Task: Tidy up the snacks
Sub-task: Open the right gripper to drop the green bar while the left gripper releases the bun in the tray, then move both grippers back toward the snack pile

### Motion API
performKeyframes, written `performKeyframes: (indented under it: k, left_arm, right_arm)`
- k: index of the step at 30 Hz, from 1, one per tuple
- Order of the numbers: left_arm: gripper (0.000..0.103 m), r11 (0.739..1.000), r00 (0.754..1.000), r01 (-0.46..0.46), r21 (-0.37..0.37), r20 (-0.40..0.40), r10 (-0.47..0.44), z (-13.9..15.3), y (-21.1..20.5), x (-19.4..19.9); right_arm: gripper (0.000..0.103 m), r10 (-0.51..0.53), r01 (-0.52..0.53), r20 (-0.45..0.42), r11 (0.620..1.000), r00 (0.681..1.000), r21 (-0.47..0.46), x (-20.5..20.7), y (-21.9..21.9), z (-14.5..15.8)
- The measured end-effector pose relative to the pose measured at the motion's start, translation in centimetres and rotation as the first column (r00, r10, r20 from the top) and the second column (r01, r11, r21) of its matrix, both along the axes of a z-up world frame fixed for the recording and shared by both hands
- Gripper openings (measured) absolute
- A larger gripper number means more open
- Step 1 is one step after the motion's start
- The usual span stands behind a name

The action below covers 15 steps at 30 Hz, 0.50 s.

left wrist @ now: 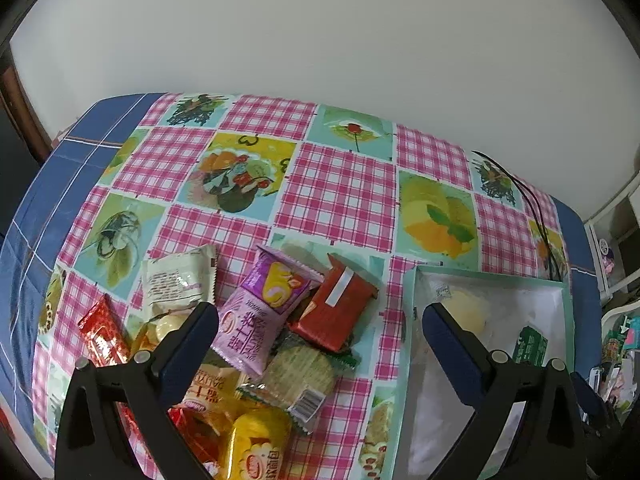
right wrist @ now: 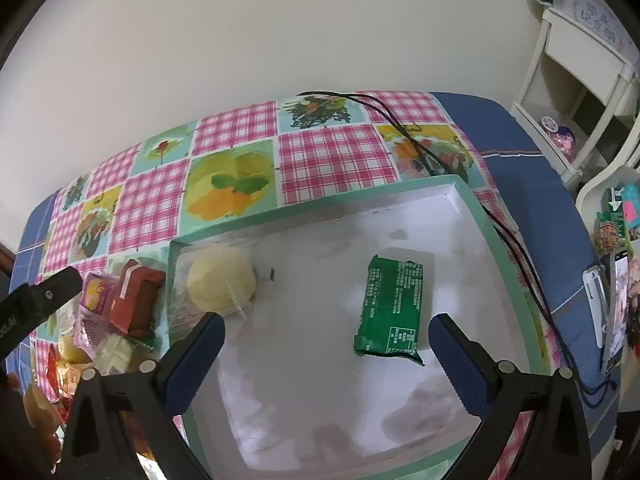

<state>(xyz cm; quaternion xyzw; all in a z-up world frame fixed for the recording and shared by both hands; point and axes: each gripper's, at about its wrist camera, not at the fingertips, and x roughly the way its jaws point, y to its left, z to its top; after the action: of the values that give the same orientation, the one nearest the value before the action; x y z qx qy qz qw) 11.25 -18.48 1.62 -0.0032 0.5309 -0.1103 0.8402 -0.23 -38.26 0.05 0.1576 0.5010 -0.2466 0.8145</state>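
Note:
A pile of wrapped snacks lies on the checked tablecloth: a purple packet (left wrist: 256,316), a red packet (left wrist: 334,312), a white packet (left wrist: 178,280), a clear cracker pack (left wrist: 298,376) and a yellow packet (left wrist: 256,444). My left gripper (left wrist: 320,320) is open and empty above the pile. A white box with a green rim (right wrist: 516,280) holds a pale yellow bun (right wrist: 222,282) and a green packet (right wrist: 390,310). My right gripper (right wrist: 326,334) is open and empty over the box. The box rim (left wrist: 408,320) and the bun (left wrist: 468,312) also show in the left wrist view.
A black cable (right wrist: 404,128) runs across the table's far right and past the box. A white shelf (right wrist: 576,76) and a phone on a stand (right wrist: 616,312) are beyond the table's right edge. The wall is close behind the table.

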Motion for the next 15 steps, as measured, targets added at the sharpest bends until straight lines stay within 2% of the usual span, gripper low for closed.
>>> performKeyframes:
  k: [7,15]
  left_arm:
    - [0.102,1.0,1.0,0.0,-0.002,0.003,0.0,0.9,2.1,-1.1]
    - [0.102,0.998,1.0,0.003,0.065,0.018,-0.004,1.3,6.0,-2.5]
  right_arm:
    - [0.103,-0.001,0.0,-0.037,0.999,0.999,-0.04,0.0,1.3,0.1]
    - [0.103,0.015,-0.019,-0.053,0.997,0.998,-0.069,-0.8,3.3,1.0]
